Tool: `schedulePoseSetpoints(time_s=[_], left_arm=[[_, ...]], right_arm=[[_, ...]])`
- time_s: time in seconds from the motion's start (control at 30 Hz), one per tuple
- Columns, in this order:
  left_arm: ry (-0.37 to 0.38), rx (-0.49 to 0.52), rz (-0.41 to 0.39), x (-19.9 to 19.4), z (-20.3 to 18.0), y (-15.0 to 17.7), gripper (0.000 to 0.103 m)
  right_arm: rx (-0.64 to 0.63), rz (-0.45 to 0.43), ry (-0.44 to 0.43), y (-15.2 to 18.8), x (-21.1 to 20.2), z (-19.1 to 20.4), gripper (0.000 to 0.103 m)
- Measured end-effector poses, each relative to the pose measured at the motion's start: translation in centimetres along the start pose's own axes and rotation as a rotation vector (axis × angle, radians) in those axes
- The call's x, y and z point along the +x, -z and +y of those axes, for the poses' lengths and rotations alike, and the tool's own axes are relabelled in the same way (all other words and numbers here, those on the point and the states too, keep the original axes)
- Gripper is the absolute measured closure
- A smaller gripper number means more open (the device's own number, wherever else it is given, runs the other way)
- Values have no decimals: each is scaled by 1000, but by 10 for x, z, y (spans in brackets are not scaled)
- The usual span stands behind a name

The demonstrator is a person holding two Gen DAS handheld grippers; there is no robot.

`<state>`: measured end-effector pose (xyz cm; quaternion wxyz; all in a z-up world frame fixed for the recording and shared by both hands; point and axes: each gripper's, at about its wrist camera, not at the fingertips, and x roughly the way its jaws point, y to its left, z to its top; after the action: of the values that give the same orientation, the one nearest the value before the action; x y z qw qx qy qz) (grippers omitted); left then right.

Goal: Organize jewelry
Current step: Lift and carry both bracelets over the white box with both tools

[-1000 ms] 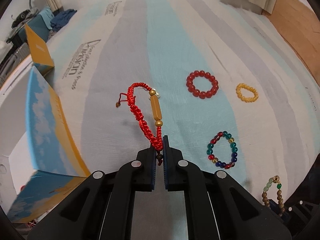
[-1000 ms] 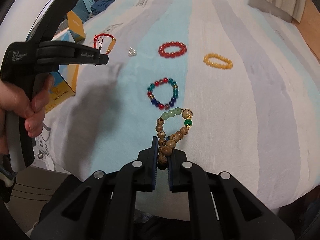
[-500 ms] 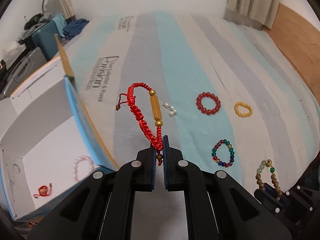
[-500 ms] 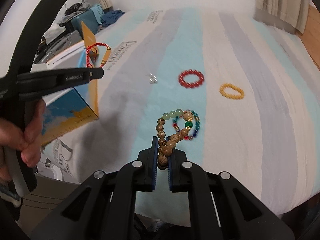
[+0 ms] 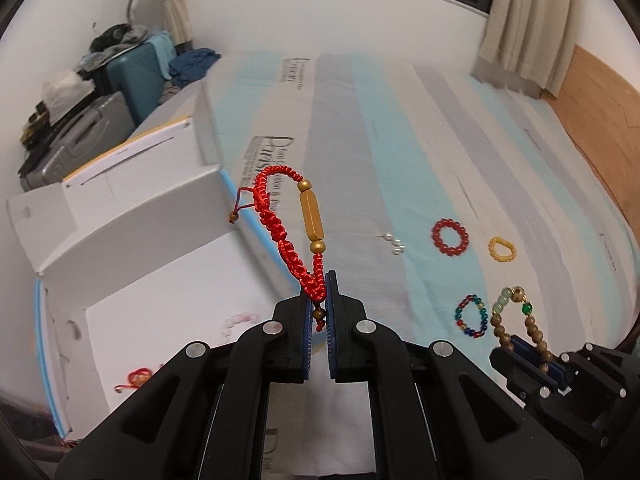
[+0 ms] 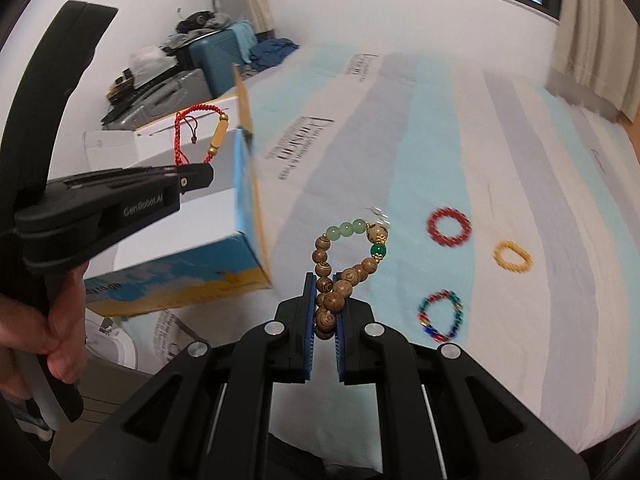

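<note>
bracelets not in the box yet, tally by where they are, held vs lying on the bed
Held in grippers: 2, the red cord bracelet and the wooden bead bracelet
Lying on the bed: 3, the red bead bracelet, the yellow bead bracelet and the multicolour bead bracelet
Total: 5

Soft, even room light, no hard shadows. Fisheye bends the edges, corners go black. Motion blur smears the curtain (image 5: pixel 516 28) upper right.
</note>
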<state>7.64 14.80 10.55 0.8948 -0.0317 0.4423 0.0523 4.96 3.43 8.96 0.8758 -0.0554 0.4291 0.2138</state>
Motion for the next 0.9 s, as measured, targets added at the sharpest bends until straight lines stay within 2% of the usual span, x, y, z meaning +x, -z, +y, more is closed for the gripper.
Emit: schedulePoseSetpoints(time_s=[0.4,0.57,0.73,0.9], left_arm=[[-41,-99,-7,-31,90,19,98],[-63,-133,8,-32,121,29,98],[-73,-167,49,-23,148,41,98],[-69,-218,137,0,174,54,98]], right_arm=[[-133,15,-87,-36,22,97,96],[-184,43,-113,-44,37,136,96],[-220,113,-140,-49,64,166,96],[-243,200,-153,-53,98,185,96]])
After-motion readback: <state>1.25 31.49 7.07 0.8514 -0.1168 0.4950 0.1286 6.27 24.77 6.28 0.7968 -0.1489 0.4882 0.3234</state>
